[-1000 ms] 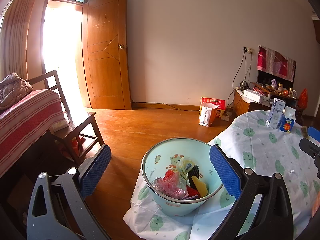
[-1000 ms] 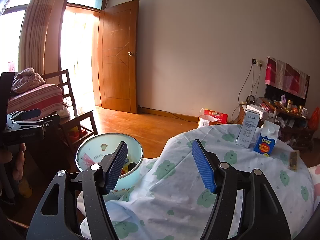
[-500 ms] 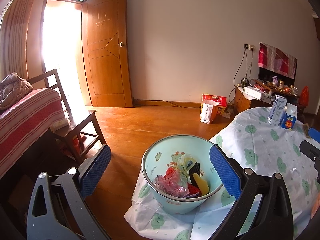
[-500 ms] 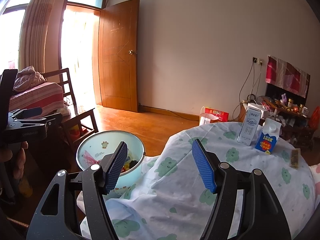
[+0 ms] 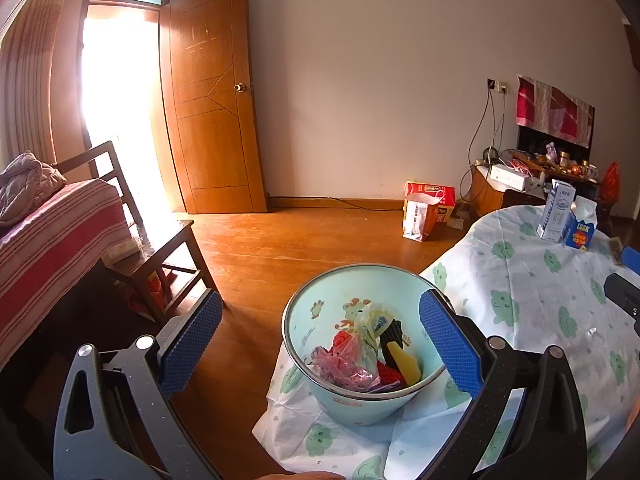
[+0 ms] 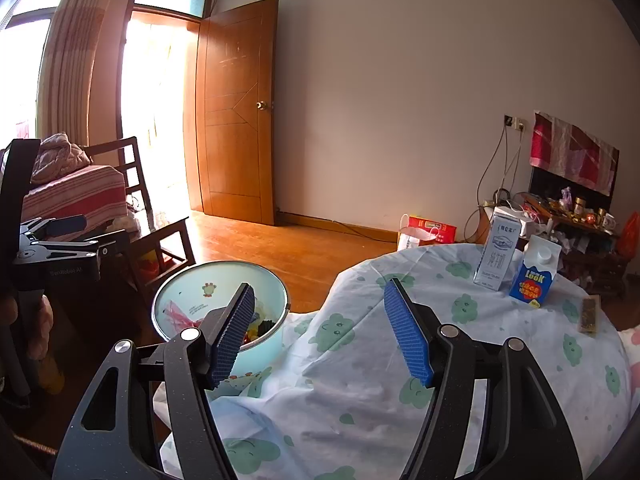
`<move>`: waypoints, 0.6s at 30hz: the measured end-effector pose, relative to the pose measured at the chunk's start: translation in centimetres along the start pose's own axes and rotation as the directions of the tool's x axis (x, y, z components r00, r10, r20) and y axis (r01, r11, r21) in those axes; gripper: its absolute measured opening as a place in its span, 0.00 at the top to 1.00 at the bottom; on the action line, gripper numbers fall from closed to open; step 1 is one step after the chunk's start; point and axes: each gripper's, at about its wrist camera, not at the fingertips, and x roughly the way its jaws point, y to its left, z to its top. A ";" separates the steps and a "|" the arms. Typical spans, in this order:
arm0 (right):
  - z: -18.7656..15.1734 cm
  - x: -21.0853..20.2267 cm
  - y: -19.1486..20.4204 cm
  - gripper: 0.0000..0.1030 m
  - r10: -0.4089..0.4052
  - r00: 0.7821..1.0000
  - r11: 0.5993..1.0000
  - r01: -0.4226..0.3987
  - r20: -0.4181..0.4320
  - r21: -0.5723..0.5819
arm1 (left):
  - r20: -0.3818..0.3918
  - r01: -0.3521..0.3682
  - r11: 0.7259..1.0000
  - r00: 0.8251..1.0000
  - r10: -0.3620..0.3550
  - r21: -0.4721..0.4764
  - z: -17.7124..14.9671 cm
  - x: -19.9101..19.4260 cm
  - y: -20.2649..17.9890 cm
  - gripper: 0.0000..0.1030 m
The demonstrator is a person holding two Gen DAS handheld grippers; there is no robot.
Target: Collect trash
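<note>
A pale blue trash bin (image 5: 328,308) sits at the table's left edge, holding pink plastic, a wrapper and yellow, red and black scraps (image 5: 372,356); it also shows in the right wrist view (image 6: 192,292). My left gripper (image 5: 320,340) is open and empty, hovering above and in front of the bin. My right gripper (image 6: 320,332) is open and empty over the tablecloth. A white and blue milk carton (image 6: 498,254), a blue juice carton (image 6: 536,276) and a brown snack bar (image 6: 590,314) stand on the far right of the table.
The table (image 6: 360,380) has a white cloth with green prints. A wooden chair (image 5: 160,248) and striped bedding (image 5: 52,232) are at left. Red and white bags (image 5: 428,208) sit on the wooden floor by the wall. A cluttered low cabinet (image 5: 532,172) is at right.
Both views have shifted slightly; the bin and cartons sit a little lower and nearer in view. Both grippers stay open and empty.
</note>
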 end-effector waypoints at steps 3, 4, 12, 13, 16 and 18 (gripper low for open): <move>0.0 0.0 0.0 0.35 0.001 1.000 1.000 -0.001 -0.001 -0.001 | -0.002 -0.004 1.000 1.000 0.004 0.000 0.0 0.1 0.0 0.06; 0.0 0.0 0.0 0.35 0.002 1.000 1.000 -0.002 -0.002 -0.001 | -0.003 -0.003 1.000 1.000 0.003 -0.001 0.0 0.1 0.0 0.06; -0.1 0.0 -0.1 0.35 0.001 1.000 1.000 -0.001 -0.002 0.000 | 0.002 0.001 1.000 1.000 -0.001 0.011 -0.2 0.1 -0.2 0.06; -0.1 0.0 -0.1 0.35 0.002 1.000 1.000 -0.002 -0.002 0.000 | 0.003 0.003 1.000 1.000 -0.003 0.013 -0.2 0.0 -0.2 0.06; -0.1 0.0 -0.1 0.35 0.002 1.000 1.000 -0.002 -0.003 0.001 | -0.011 0.019 1.000 1.000 -0.019 0.002 -0.2 0.1 -0.3 0.06; -0.1 0.0 -0.1 0.35 0.002 1.000 1.000 -0.002 -0.003 0.001 | -0.017 0.021 1.000 1.000 -0.021 -0.001 -0.3 0.3 -0.2 0.06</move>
